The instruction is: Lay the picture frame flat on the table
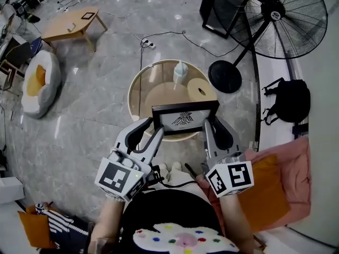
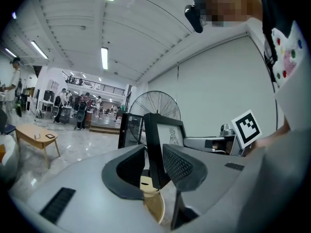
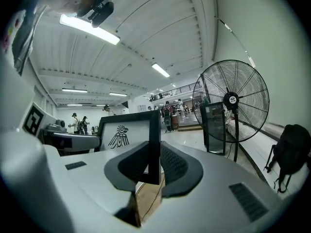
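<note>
Straddling the left edge of the frame (image 1: 185, 118), the left claw (image 1: 155, 126) stands wide. Its own view shows the black edge between the jaws. The pad on the picture side lies against the frame or very close to it. The other pad stands clear, with a gap showing, so this claw does not clamp the frame.

Well off to the left claw's left, a white and yellow cushion (image 1: 39, 81) lies on the floor.

The frame stands upright between the two claws, its face turned toward the person. It has a black border round a white sheet with a dark bird figure. It sits over the near part of the round worktop (image 1: 135, 86), just ahead of both claws. No view shows whether its lower edge touches the top.

Beyond the frame, farther from the claws, a pale bottle (image 1: 180, 74) stands on the worktop. A round wooden disc (image 1: 200, 90) lies to the bottle's right, near the rim.

The right claw (image 1: 212, 123) holds the frame's right edge. Its own view shows both pads closed against the black border, one on the front and one on the back, with the jaws narrow.

Ahead of the right claw and to its right, a big black fan (image 1: 275, 15) stands on the floor. A black bag (image 1: 291, 99) lies farther right, by the wall. A pink cloth (image 1: 296, 157) lies just to the right of the right claw.
</note>
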### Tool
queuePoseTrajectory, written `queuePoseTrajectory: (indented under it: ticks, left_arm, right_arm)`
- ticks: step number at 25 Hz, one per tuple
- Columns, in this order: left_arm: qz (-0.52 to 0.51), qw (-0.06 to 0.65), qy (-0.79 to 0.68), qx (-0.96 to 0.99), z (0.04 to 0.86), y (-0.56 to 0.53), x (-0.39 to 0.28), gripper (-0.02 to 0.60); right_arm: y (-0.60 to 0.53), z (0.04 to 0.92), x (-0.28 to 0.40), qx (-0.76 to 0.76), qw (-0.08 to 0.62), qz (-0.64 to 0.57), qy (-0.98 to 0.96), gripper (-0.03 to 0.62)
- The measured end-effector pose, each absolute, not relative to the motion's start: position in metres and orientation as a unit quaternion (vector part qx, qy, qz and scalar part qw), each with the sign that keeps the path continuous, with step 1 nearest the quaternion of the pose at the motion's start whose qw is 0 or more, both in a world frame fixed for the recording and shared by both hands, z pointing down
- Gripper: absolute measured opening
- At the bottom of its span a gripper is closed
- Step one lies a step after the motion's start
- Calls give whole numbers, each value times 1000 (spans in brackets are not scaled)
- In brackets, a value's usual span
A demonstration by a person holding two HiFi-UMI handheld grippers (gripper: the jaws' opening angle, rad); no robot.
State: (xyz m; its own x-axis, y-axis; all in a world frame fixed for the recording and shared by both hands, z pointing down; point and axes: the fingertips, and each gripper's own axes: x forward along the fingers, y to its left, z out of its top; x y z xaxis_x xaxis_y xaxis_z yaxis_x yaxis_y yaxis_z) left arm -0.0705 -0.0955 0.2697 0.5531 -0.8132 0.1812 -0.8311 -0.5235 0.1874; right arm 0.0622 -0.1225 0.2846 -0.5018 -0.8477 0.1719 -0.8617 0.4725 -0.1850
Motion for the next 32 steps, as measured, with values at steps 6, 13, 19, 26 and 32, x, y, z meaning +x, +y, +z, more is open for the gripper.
queuePoseTrajectory:
  ticks: [6, 13, 19, 26, 32]
  left_arm:
    - [48, 132, -482, 865, 278, -97, -73, 98]
    - [70, 131, -482, 864, 298, -104, -72, 97]
    - [92, 159, -479, 858, 335, -108, -62, 97]
    - [120, 207, -489, 839, 397, -114, -67, 97]
    - [147, 219, -483, 835, 460, -129, -67, 95]
  right_arm:
    - [-120, 295, 61, 496, 35, 139, -856, 89]
    - [-122, 316, 61, 491, 59, 154, -856, 89]
    - [-125, 354, 71, 478, 89, 175, -856, 91]
    - [-132, 417, 65, 472, 123, 211, -847, 91]
    - [-147, 479, 66, 469, 149, 243, -836, 91]
